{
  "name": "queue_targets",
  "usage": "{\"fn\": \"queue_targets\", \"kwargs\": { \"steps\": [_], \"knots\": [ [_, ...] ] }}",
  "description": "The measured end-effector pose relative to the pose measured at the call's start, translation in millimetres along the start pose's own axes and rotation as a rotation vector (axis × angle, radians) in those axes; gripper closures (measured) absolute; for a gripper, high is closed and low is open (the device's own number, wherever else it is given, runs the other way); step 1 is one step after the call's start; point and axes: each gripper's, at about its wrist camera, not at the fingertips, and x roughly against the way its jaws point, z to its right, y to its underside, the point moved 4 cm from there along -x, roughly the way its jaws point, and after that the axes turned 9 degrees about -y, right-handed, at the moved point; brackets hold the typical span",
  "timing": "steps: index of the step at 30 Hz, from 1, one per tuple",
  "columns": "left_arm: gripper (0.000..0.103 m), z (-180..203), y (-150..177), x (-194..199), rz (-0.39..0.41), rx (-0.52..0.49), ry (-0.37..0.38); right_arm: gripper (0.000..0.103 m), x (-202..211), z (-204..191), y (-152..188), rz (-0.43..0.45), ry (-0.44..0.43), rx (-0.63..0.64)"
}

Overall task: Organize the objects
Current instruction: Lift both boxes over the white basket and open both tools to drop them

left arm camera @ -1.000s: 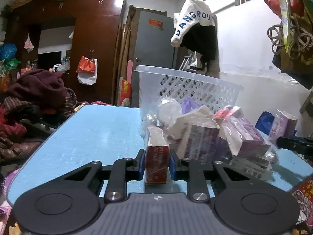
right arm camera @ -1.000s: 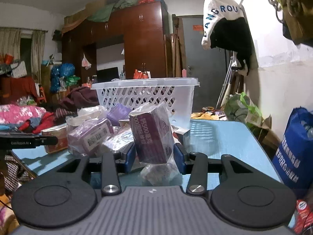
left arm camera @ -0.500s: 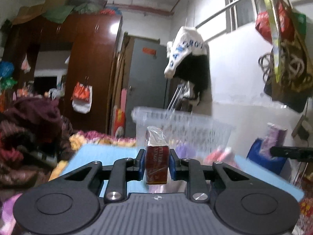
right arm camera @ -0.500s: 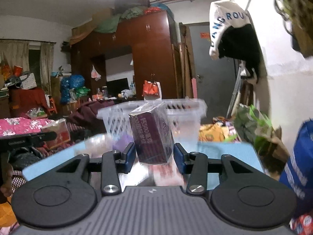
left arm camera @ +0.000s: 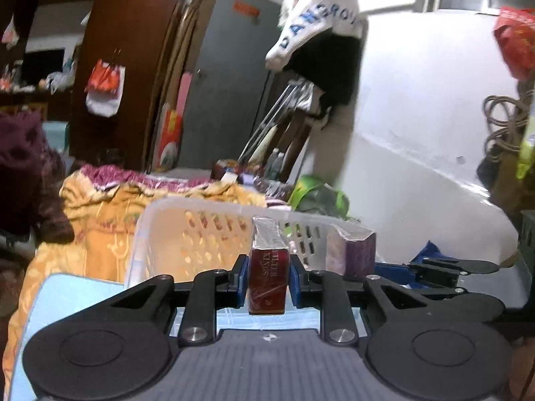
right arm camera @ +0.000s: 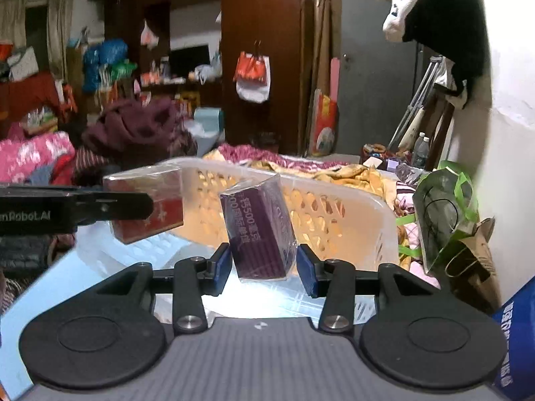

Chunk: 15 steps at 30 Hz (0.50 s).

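Observation:
My left gripper point(left arm camera: 268, 279) is shut on a red cigarette pack point(left arm camera: 268, 272) and holds it upright above the open white plastic basket point(left arm camera: 187, 230). My right gripper point(right arm camera: 263, 265) holds a purple wrapped box point(right arm camera: 259, 229), tilted, over the same basket point(right arm camera: 341, 220); its jaws stand slightly wider than the box. The red pack point(right arm camera: 147, 209) and the left gripper's arm point(right arm camera: 73, 212) show at the left of the right wrist view. The purple box point(left arm camera: 356, 250) and the right gripper's arm point(left arm camera: 444, 269) show at the right of the left wrist view.
The basket stands on a light blue table point(left arm camera: 77, 290). An orange blanket point(left arm camera: 100, 220) lies beyond it. A green bag point(right arm camera: 444, 210) and a brown paper bag point(right arm camera: 474, 257) stand by the white wall at right. A blue bag point(right arm camera: 516, 344) is at lower right.
Both grippers rose from the pile on the table and moved forward. They now hold the red pack and the purple box over the basket, and its inside is in sight.

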Motion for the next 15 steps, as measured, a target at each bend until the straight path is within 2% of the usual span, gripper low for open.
{"fn": "queue_targets", "kwargs": {
  "steps": [1, 2, 3, 4, 5, 6, 8, 9, 10, 11, 15],
  "knots": [
    [0.072, 0, 1, -5, -0.003, 0.009, -0.006, 0.056, -4, -1, 2, -0.015, 0.010, 0.006],
    [0.064, -2, 2, -8, -0.009, 0.008, -0.011, 0.055, -6, -1, 5, -0.024, 0.022, 0.014],
    [0.058, -2, 4, -11, -0.017, 0.000, -0.013, 0.051, -4, -3, 8, -0.018, 0.032, 0.025],
    [0.047, -3, 6, -12, -0.014, -0.006, -0.018, 0.045, 0, -5, 10, -0.007, 0.035, 0.030],
    [0.038, -6, 7, -8, 0.000, -0.010, -0.024, 0.028, 6, -7, 11, 0.016, 0.036, 0.038],
    [0.037, -7, 7, -2, 0.023, -0.012, -0.028, 0.014, 17, -11, 13, 0.051, 0.038, 0.049],
    [0.034, -14, 11, 24, 0.088, -0.002, -0.019, 0.004, 52, -16, 23, 0.144, 0.045, 0.074],
    [0.030, -17, 15, 40, 0.126, 0.000, 0.000, 0.000, 67, -18, 28, 0.184, 0.044, 0.088],
    [0.021, -20, 24, 59, 0.162, 0.003, 0.019, 0.000, 86, -21, 43, 0.227, 0.034, 0.099],
    [0.019, -24, 36, 76, 0.184, 0.005, 0.023, 0.000, 98, -21, 56, 0.247, 0.020, 0.104],
    [0.018, -37, 105, 127, 0.252, -0.026, 0.006, 0.000, 142, -19, 146, 0.302, -0.032, 0.050]
  ]
}}
